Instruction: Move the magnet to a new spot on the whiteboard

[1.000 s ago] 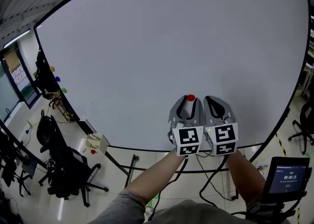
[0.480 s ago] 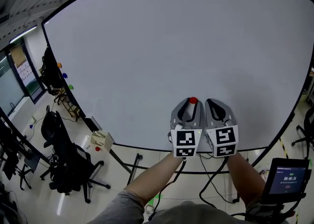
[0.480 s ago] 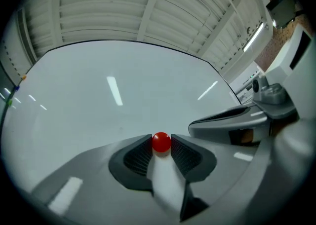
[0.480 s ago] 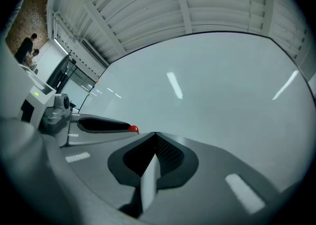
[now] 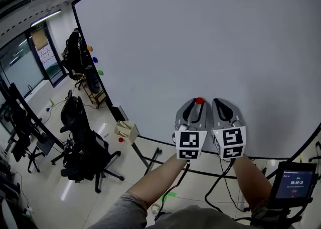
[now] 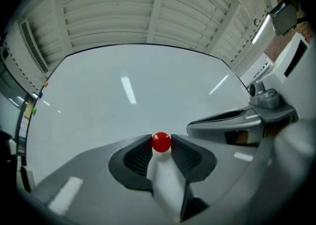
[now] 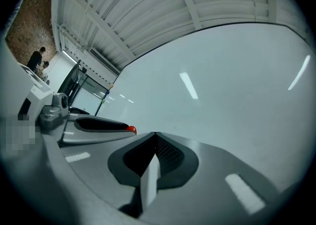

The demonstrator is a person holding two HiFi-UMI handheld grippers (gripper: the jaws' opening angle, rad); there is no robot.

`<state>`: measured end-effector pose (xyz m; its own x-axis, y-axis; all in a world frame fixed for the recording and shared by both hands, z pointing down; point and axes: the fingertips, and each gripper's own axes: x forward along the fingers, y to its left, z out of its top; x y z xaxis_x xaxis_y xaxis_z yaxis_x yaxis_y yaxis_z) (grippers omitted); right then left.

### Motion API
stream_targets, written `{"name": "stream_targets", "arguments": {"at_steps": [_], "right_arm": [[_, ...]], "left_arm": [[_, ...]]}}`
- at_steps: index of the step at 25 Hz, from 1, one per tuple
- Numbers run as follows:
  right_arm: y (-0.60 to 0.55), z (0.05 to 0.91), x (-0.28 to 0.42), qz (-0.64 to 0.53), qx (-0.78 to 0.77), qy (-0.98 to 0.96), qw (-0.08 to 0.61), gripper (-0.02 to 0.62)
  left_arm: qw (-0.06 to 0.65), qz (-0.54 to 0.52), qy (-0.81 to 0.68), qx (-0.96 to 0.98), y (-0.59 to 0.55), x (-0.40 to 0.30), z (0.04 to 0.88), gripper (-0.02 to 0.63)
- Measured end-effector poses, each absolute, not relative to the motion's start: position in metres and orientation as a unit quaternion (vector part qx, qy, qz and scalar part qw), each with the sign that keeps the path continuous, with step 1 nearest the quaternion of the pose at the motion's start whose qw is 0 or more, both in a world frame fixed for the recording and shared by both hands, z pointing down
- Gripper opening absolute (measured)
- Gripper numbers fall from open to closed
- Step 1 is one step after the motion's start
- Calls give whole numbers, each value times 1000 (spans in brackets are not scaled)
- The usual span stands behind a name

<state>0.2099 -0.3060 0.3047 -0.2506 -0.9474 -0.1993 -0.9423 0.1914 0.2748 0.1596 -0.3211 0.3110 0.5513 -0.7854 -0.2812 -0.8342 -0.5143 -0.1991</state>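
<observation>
A round red magnet (image 5: 199,101) sits between the tips of my left gripper (image 5: 196,104), low in front of the big whiteboard (image 5: 200,37). In the left gripper view the magnet (image 6: 161,141) is pinched between the two dark pads of that gripper (image 6: 161,140), whose jaws have just been closing on it. Whether the magnet touches the board I cannot tell. My right gripper (image 5: 221,104) hangs close beside the left one, and its jaws (image 7: 154,134) are shut with nothing between them. From there the left gripper (image 7: 98,124) shows with the magnet (image 7: 131,130) at its tip.
Small coloured magnets (image 5: 95,60) dot the board's left edge. Black office chairs (image 5: 83,147) stand on the floor at left. A small pale box (image 5: 126,131) hangs at the board's lower left corner by its stand legs. A dark timer screen (image 5: 296,179) is at lower right.
Both grippers have moved together leftward along the board, so its left edge and the chairs now lie nearer. The magnet stays between the left jaws.
</observation>
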Motion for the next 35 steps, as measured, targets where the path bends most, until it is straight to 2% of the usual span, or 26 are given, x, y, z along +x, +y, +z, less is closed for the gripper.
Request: {"name": "stream_targets", "arguments": {"at_steps": [18,35], "right_arm": [[-399,292,-29,-185,522,-832,5,8],[-476,311,-188,-191,498,-846,7,8]], "left_arm": [[141,75,550,-820,-410,-77,302,120],[118,67,572,-809,-514,-243,318,118]]}}
